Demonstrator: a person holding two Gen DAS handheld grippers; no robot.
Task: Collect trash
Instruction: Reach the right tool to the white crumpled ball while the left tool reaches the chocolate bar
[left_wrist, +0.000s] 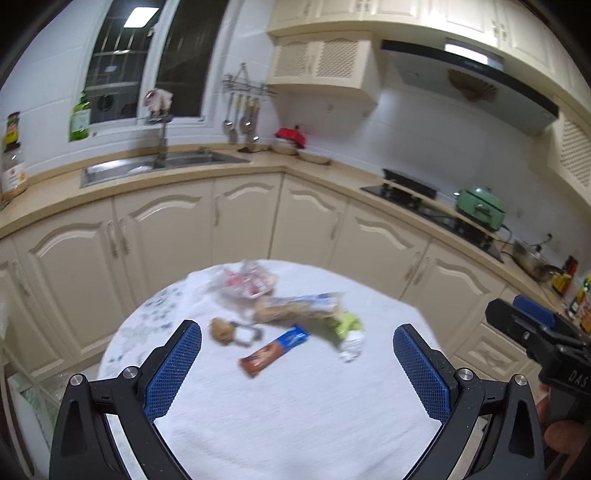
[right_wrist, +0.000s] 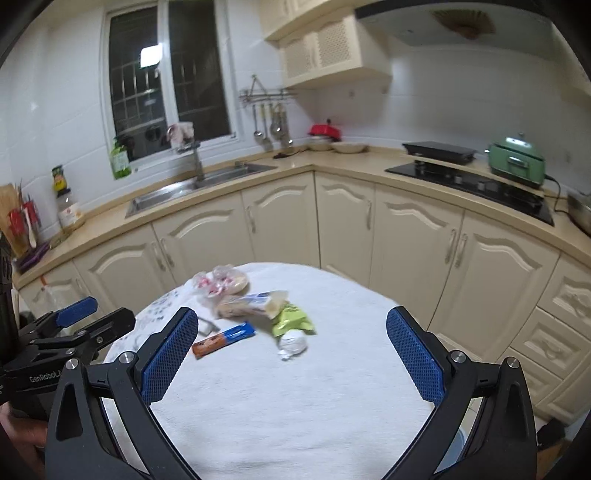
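Left hand-held gripper (left_wrist: 297, 363) wide apart above white table (left_wrist: 295, 424); orange wrapper (left_wrist: 273, 350) between fingers.

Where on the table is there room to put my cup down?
The near half of the white tablecloth, between the right tongs and the left tongs, is bare. The far right edge past the crumpled tissue is free too. The far-left middle is crowded: orange-blue wrapper, green packet, bread bag.

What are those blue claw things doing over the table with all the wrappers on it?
A person holds two grippers, the left gripper and the right gripper, both open and empty above the round table. The trash is untouched: an orange snack wrapper, a green packet, a crumpled tissue and a long bread bag.
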